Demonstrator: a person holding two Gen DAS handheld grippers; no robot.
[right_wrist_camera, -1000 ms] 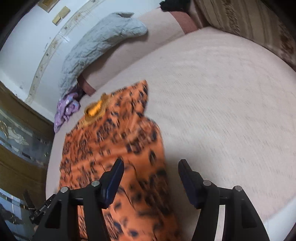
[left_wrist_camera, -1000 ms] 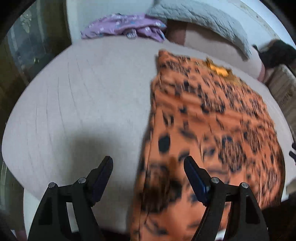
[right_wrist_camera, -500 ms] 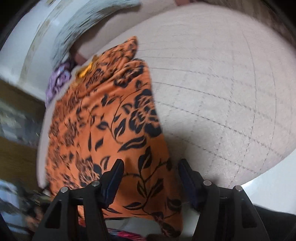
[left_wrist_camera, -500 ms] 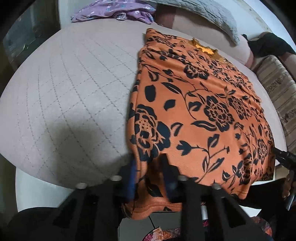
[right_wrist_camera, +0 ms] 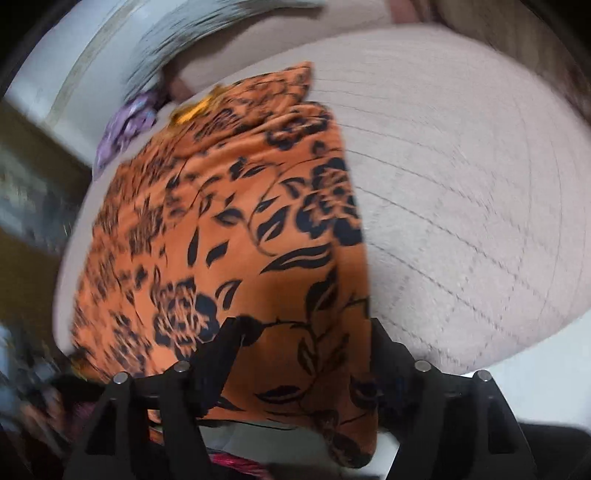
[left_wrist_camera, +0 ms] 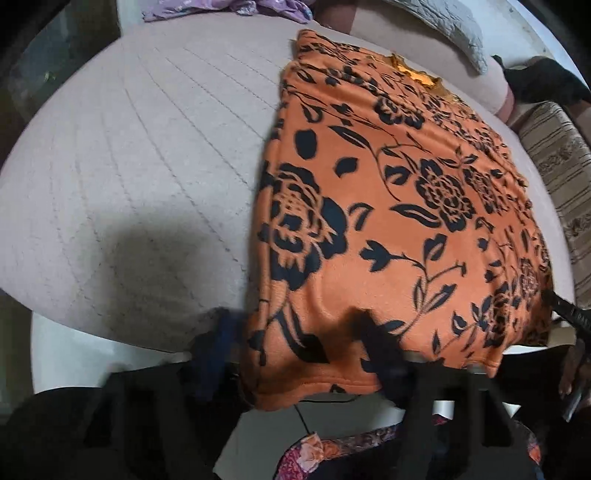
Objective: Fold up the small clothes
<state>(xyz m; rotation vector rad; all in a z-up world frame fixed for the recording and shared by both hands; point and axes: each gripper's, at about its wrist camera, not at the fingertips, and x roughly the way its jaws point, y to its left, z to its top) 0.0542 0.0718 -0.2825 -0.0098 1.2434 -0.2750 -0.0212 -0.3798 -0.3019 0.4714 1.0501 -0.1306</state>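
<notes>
Compared with half a second ago, your left gripper (left_wrist_camera: 295, 343) has just been opening its jaws: then they were pinched close on the hem of the orange garment (left_wrist_camera: 399, 206), now they stand apart, with the hem corner between them. The left finger (left_wrist_camera: 218, 339) is just outside the cloth's left edge; the right finger (left_wrist_camera: 376, 350) lies on the cloth or just over it. The fingers are blurred, so you cannot tell if the pads press the fabric.

Your right gripper (right_wrist_camera: 299, 350) has also opened its jaws a little in the last half second. They stand moderately wide over the other hem corner; the cloth passes between them and no pad visibly pinches it. The right finger (right_wrist_camera: 388, 354) is at the garment's right edge.

The garment looks the same as before. It is orange, with black flowers, leaves and thin stems, and it seems like soft fleece. It lies flat on the pale quilted bed (left_wrist_camera: 129, 166). In the left wrist view it fills the right half of the frame. The near hem hangs over the bed's edge at the bottom, and the neckline with yellow trim (left_wrist_camera: 417, 74) points to the top of the frame.

Farther away, at the upper left in the left wrist view, you see a crumpled purple cloth (left_wrist_camera: 221, 5). A grey quilted pillow (left_wrist_camera: 443, 22) lies at the upper right.
</notes>
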